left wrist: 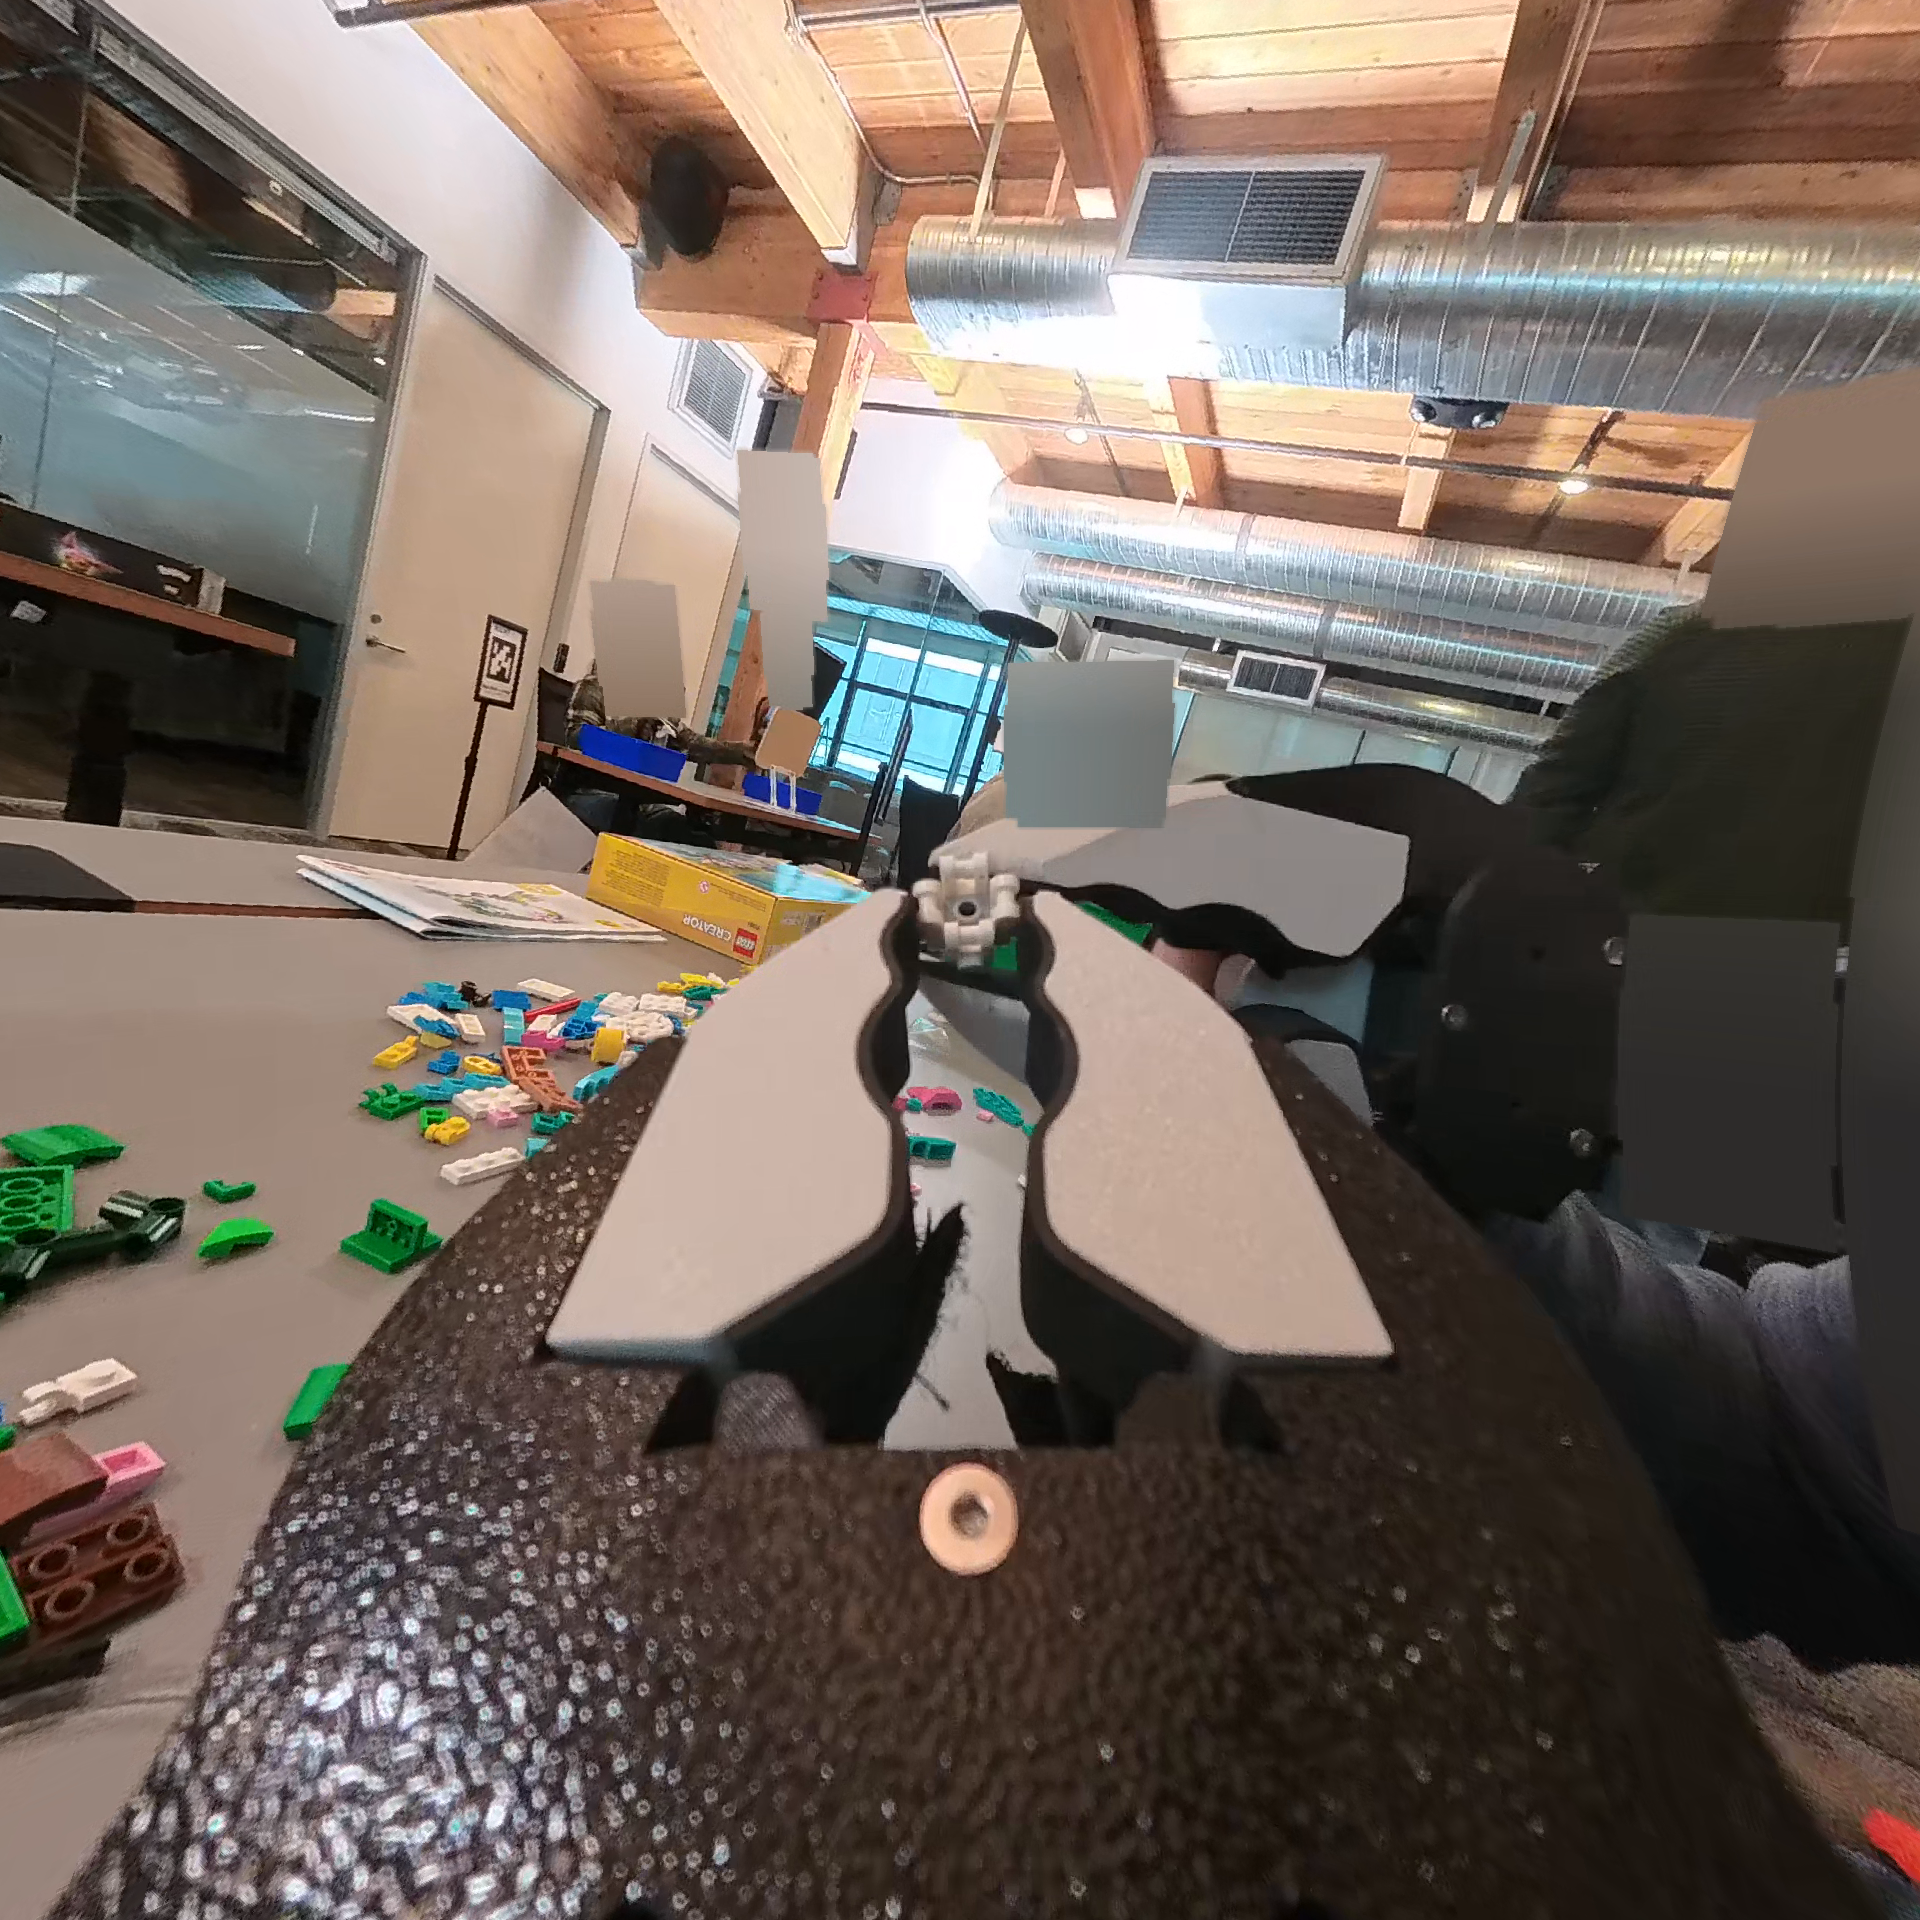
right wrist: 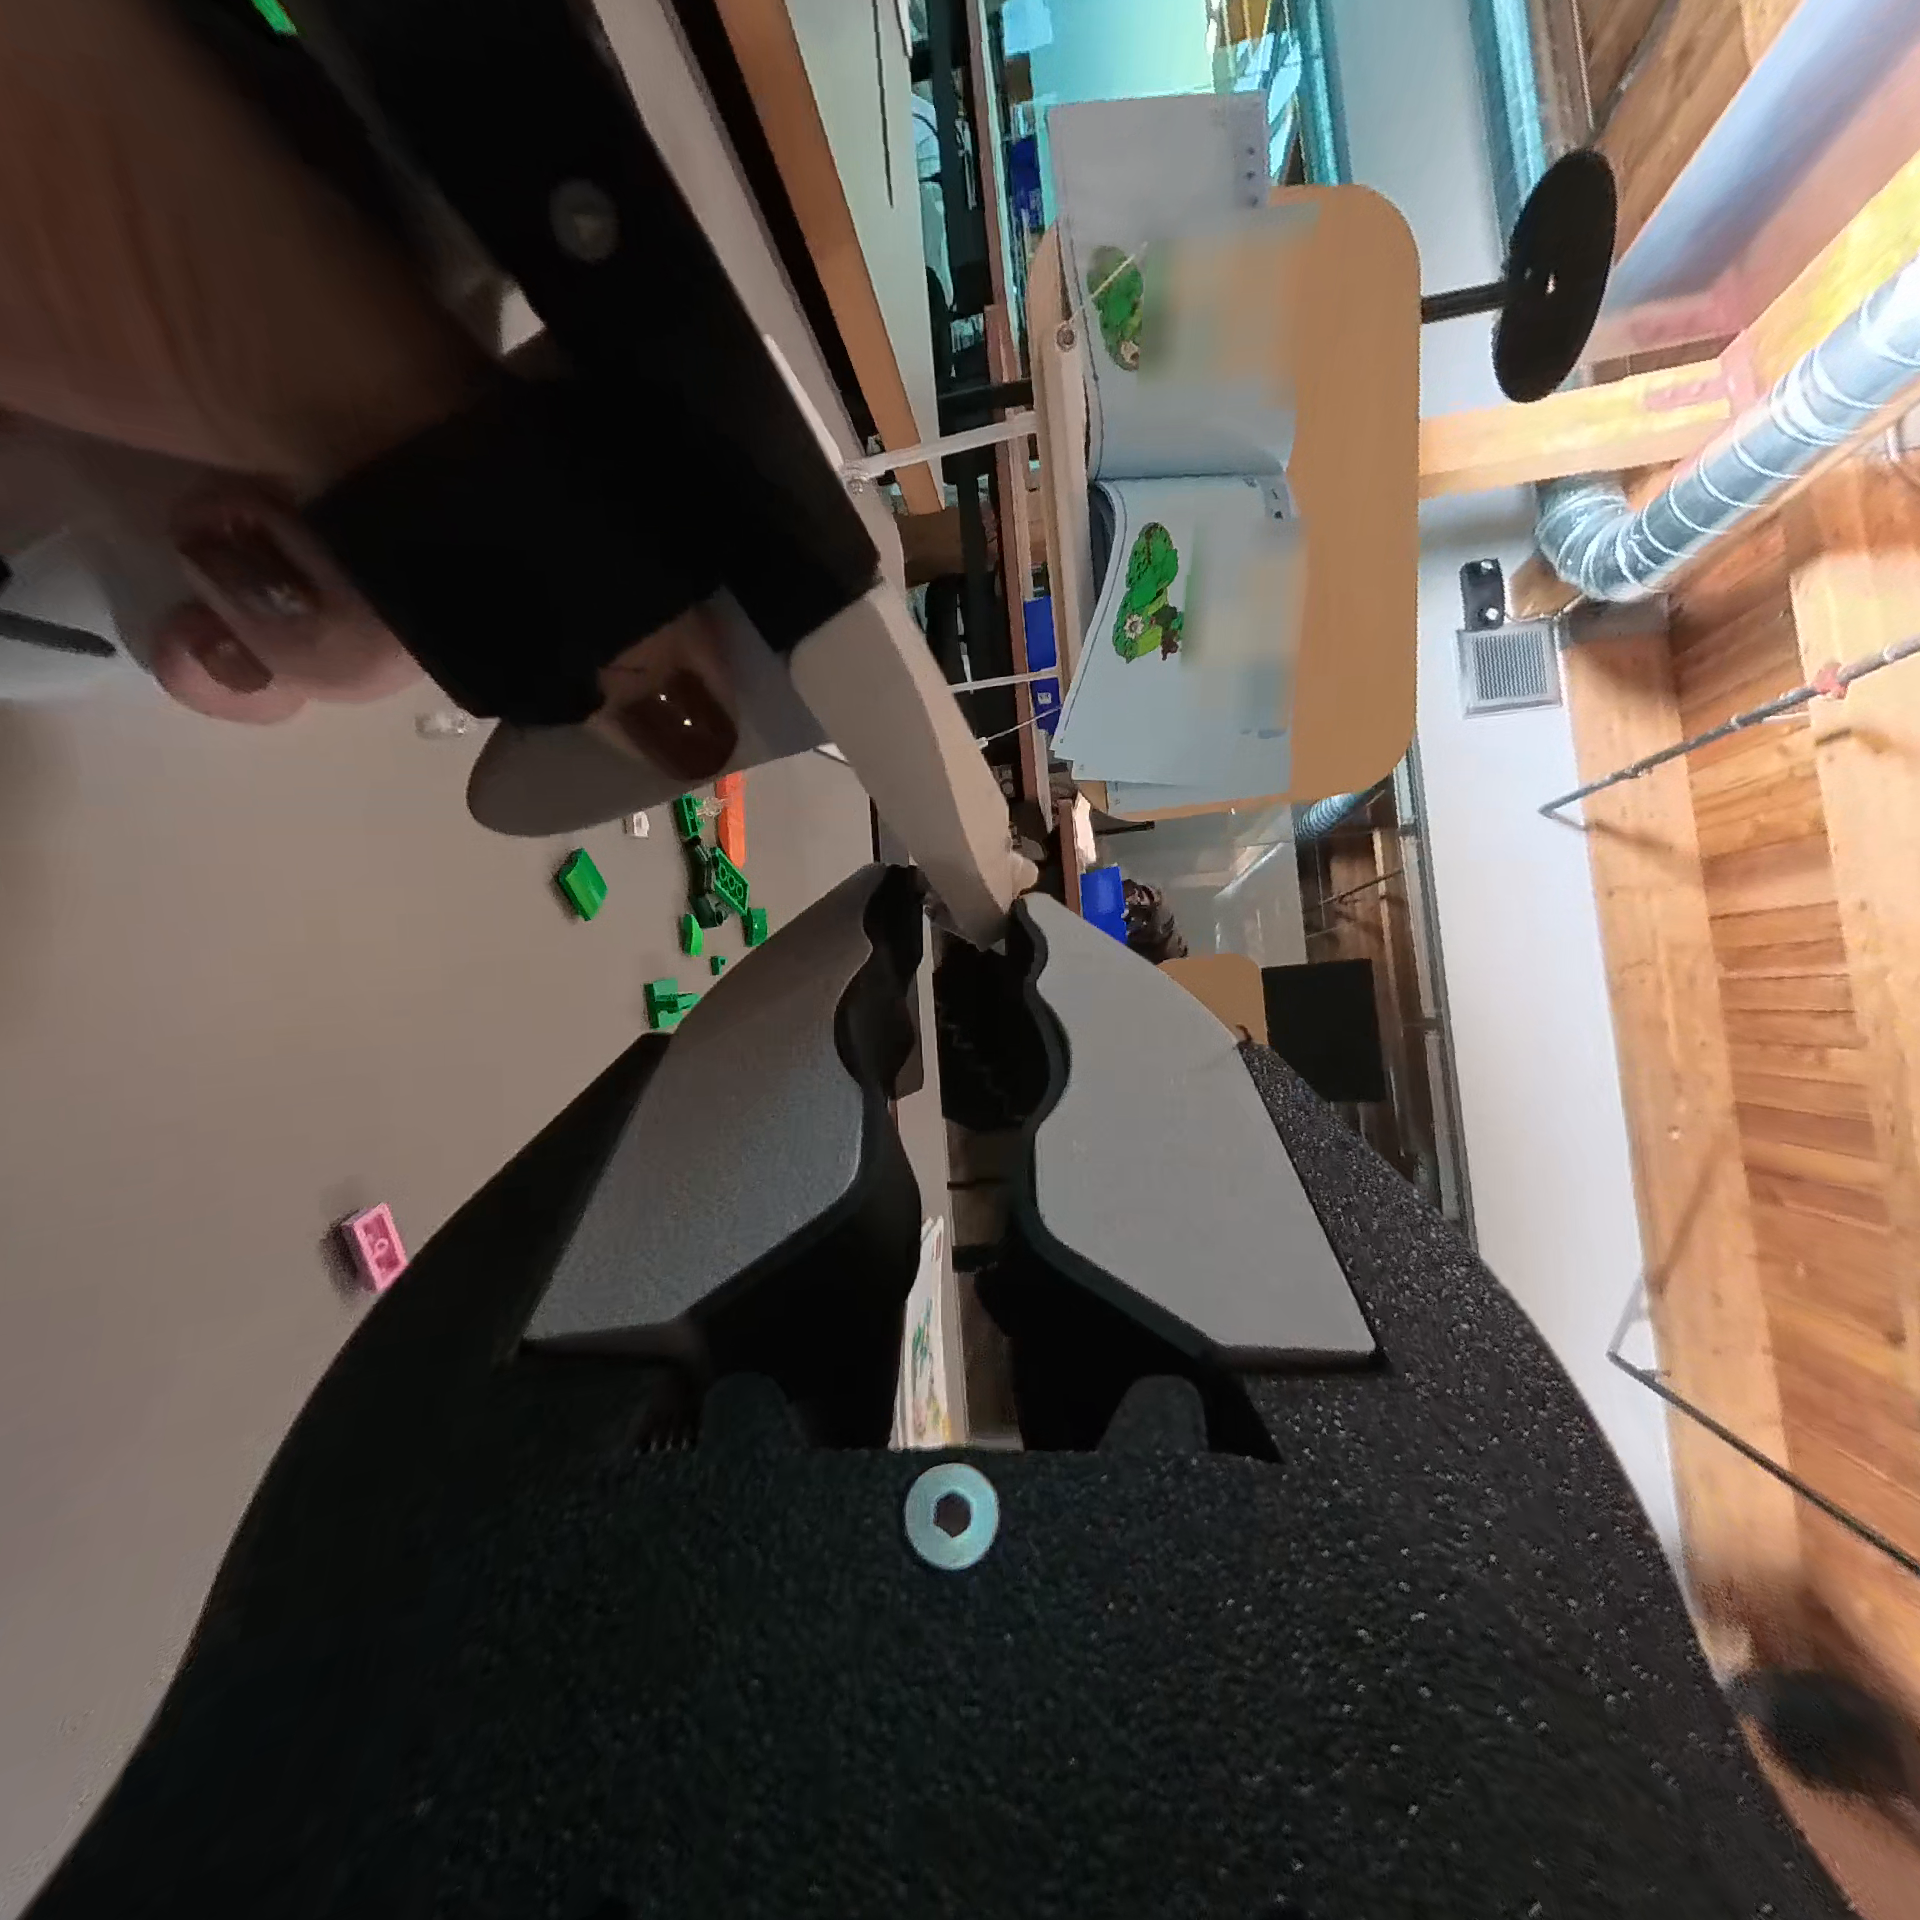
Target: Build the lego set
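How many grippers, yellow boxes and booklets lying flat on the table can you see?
Grippers: 2 (left gripper, right gripper)
Yellow box: 1
Flat booklet: 1
Total: 4

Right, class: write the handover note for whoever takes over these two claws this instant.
Left claw: shut on the small white piece, held up off the table.
Right claw: tips meet the left claw's finger; whether it grips anything cannot be told.
Loose bricks lie spread on the grey table; open instruction booklet on its stand.
Done: partial brown build.
Left: nearly everything.
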A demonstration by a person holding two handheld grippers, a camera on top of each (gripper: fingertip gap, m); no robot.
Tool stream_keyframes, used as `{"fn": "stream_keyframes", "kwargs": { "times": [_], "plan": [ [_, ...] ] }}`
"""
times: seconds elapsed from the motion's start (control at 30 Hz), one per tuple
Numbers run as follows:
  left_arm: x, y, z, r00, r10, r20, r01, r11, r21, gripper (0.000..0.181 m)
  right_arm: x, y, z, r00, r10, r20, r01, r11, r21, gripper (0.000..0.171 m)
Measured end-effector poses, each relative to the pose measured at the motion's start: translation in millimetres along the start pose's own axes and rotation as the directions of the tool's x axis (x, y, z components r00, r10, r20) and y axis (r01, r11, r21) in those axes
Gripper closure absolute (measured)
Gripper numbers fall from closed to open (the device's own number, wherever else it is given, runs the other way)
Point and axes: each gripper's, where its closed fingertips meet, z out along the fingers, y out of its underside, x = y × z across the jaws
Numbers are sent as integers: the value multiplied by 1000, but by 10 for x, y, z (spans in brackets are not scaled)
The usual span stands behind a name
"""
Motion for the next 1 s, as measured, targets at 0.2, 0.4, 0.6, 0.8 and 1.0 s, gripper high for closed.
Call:
{"fn": "stream_keyframes", "kwargs": {
  "times": [0.2,0.4,0.6,0.8,1.0],
  "plan": [
    [22,-16,5,1000,10,-22,-10,1000,-3,164,13,-28,-10,996,93,-3,-93,994,57,154],
    [24,33,14,999,-20,-49,18,999,-44,164,-18,5,-21,1000,18,10,-19,996,90,155],
    [14,-2,6,999,-5,-51,4,999,-35,164,-2,-40,-15,979,195,66,-202,968,146,151],
    [19,28,5,987,159,-35,-162,982,-102,163,48,251,-7,953,300,37,-302,941,149,144],
    [-205,176,-31,858,507,78,-458,825,-332,164,34,448,26,667,717,205,-745,639,190,155]
  ]
}}
